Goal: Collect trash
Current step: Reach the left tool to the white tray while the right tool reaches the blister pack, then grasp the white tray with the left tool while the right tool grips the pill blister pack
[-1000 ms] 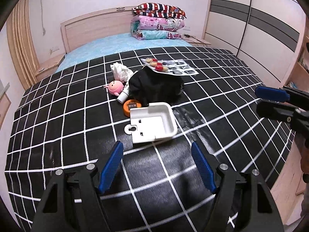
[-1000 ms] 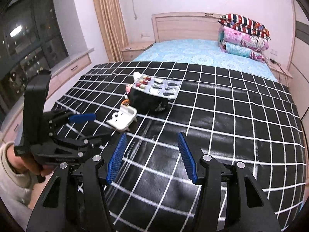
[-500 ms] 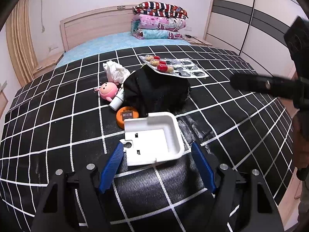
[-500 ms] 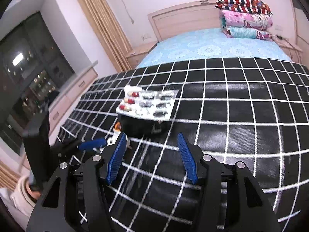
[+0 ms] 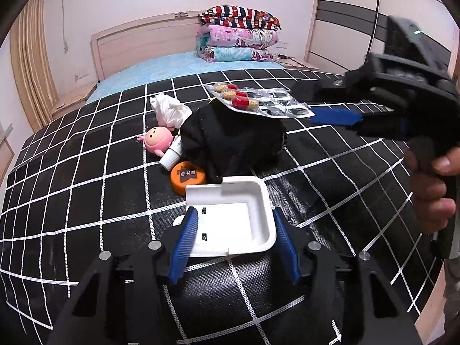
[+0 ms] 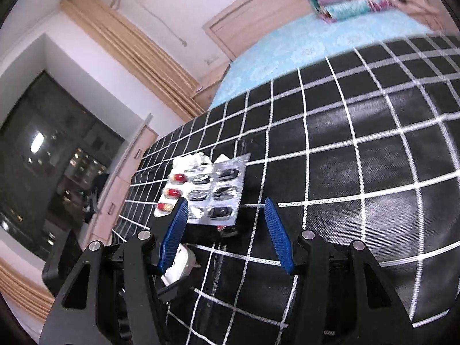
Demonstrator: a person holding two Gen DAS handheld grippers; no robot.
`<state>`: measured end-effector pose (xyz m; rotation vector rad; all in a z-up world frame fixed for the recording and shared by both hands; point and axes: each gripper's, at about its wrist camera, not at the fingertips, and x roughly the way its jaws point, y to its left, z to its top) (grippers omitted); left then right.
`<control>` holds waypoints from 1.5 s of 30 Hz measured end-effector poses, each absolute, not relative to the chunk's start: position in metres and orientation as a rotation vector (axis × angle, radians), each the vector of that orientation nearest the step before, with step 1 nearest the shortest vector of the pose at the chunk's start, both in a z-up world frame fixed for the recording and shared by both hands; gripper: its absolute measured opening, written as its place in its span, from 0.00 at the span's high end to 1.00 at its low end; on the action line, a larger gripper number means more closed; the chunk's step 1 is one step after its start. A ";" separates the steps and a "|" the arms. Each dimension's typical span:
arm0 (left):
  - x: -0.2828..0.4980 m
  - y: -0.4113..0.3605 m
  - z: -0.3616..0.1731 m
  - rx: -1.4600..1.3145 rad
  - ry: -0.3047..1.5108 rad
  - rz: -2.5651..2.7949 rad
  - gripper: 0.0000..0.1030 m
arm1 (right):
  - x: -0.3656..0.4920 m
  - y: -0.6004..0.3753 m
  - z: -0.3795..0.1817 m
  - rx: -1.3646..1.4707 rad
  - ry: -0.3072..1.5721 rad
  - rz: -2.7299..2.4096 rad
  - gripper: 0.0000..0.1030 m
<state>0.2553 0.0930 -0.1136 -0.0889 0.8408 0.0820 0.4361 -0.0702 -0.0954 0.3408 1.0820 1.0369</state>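
Observation:
A white plastic tray (image 5: 230, 218) lies on the black checked cover, its near end between the fingers of my open left gripper (image 5: 234, 244). Behind it sits a black bag (image 5: 230, 141) with a silver pill blister pack (image 5: 258, 102) on top. A crumpled white tissue (image 5: 169, 110), a pink doll (image 5: 158, 141), a small white bottle (image 5: 171, 155) and an orange round tin (image 5: 187, 176) lie to the bag's left. My right gripper (image 6: 225, 230) is open, with the blister pack (image 6: 210, 192) just beyond its fingertips. It also shows in the left wrist view (image 5: 336, 116), beside the pack.
The black checked cover (image 5: 86, 189) spreads over the bed. Folded quilts (image 5: 238, 38) are stacked at the headboard. A wardrobe (image 5: 359, 28) stands at the right, a window (image 6: 51, 178) and curtain (image 6: 135, 54) at the left.
My left gripper moved forward until its fingers flank the white tray. My right gripper swung in toward the blister pack on the black bag.

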 end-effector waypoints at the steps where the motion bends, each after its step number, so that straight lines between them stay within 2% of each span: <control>1: 0.255 0.094 -0.114 -0.093 0.840 0.080 0.51 | 0.438 -0.069 -0.098 0.361 1.093 1.038 0.52; 4: 0.251 0.094 -0.113 -0.097 0.835 0.076 0.51 | 0.439 -0.068 -0.102 0.417 1.115 1.072 0.77; 5: 0.250 0.095 -0.112 -0.097 0.832 0.075 0.68 | 0.439 -0.068 -0.102 0.431 1.118 1.079 0.78; 6: 0.250 0.095 -0.111 -0.101 0.827 0.063 0.73 | 0.439 -0.068 -0.102 0.433 1.116 1.081 0.78; 9: 0.245 0.095 -0.109 -0.106 0.828 0.065 0.73 | 0.436 -0.072 -0.096 0.435 1.091 1.090 0.85; 19: 0.230 0.083 -0.092 -0.081 0.795 0.042 0.78 | 0.421 -0.086 -0.076 0.438 1.033 1.101 0.91; 27: 0.218 0.071 -0.075 -0.068 0.777 0.031 0.83 | 0.409 -0.098 -0.054 0.422 0.981 1.101 0.91; 29: 0.214 0.069 -0.072 -0.063 0.775 0.027 0.91 | 0.404 -0.101 -0.048 0.407 0.970 1.099 0.91; 31: 0.211 0.065 -0.070 -0.060 0.774 0.024 0.94 | 0.399 -0.104 -0.043 0.398 0.957 1.102 0.92; 45: 0.190 0.049 -0.048 -0.052 0.746 -0.021 0.95 | 0.373 -0.122 -0.019 0.372 0.897 1.106 0.92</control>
